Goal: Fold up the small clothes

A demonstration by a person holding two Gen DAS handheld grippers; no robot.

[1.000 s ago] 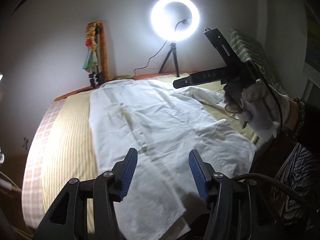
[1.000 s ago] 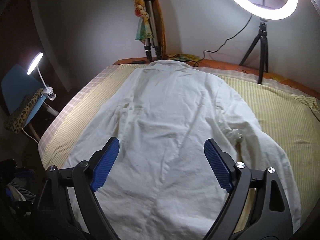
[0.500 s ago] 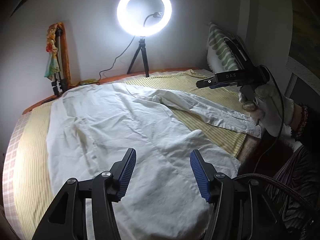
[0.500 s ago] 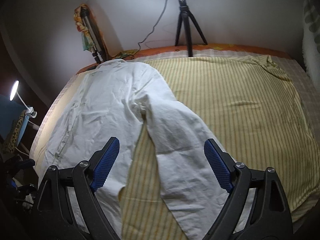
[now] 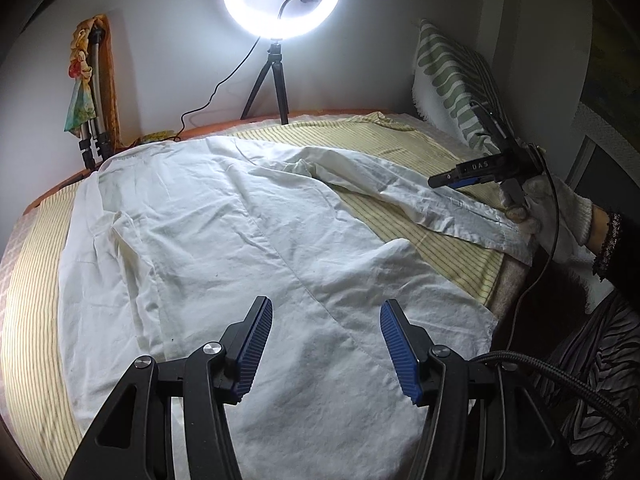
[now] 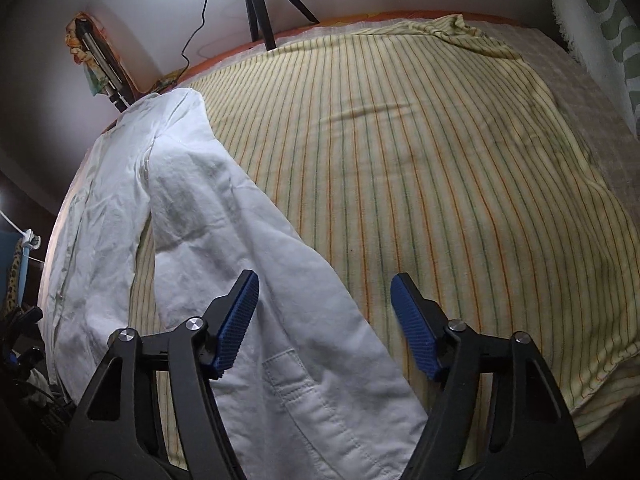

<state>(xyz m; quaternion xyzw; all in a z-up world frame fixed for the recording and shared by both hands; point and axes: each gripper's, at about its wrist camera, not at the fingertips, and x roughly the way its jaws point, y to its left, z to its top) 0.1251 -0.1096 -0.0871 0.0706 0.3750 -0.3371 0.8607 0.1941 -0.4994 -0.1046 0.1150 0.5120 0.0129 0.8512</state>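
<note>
Jaws closing, right gripper (image 6: 324,320) over white shirt (image 5: 240,240) cuff; left gripper (image 5: 326,344) open above hem.

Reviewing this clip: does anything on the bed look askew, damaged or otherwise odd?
Nothing damaged or spilled. The white shirt lies wrinkled, one sleeve stretched out toward the bed's edge, which suits a fold in progress. The striped sheet is rumpled at its far corner. The right gripper hovers over the cuff, jaws closing.
</note>
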